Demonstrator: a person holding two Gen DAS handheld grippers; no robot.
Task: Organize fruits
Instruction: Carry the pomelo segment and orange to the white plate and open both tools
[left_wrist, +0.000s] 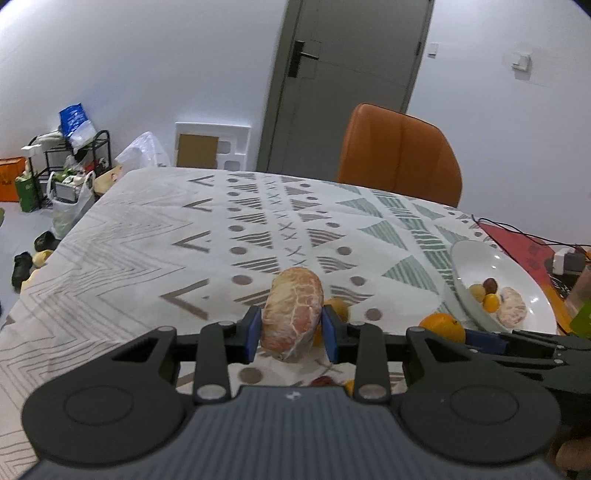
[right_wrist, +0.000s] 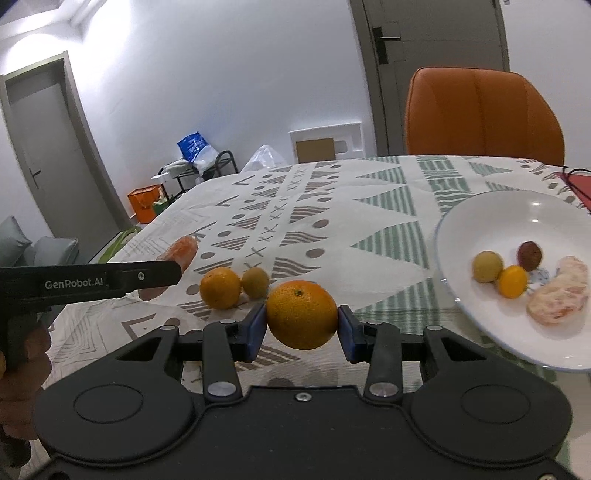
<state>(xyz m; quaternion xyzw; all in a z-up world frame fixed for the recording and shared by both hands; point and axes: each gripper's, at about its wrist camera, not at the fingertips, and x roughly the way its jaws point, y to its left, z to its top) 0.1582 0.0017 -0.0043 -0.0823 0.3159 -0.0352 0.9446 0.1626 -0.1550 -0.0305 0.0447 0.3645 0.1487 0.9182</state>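
Left wrist: my left hand-held gripper (left_wrist: 291, 334) is closed on a peeled segment (left_wrist: 293, 314), blue pads (left_wrist: 252, 334) on its flanks, lifted above the bench (left_wrist: 147, 229). Risk: it's soft, so too much squeeze tears it; it also hangs low past the pads and could slip out on the way to the plate (left_wrist: 480, 258). The gripper points level across the bench, plate well off to the right. Right gripper's arm cuts in at lower right, so a crossing path could collide.

Right wrist: my right hand-held gripper (right_wrist: 302, 325) is closed on an orange (right_wrist: 301, 314), pads at its widest line. Round and smooth: it may roll out if I tilt. It's held just above the bench, plate (right_wrist: 461, 221) near on the right. Two loose fruits (right_wrist: 236, 286) lie just ahead; a low sweep would knock them.
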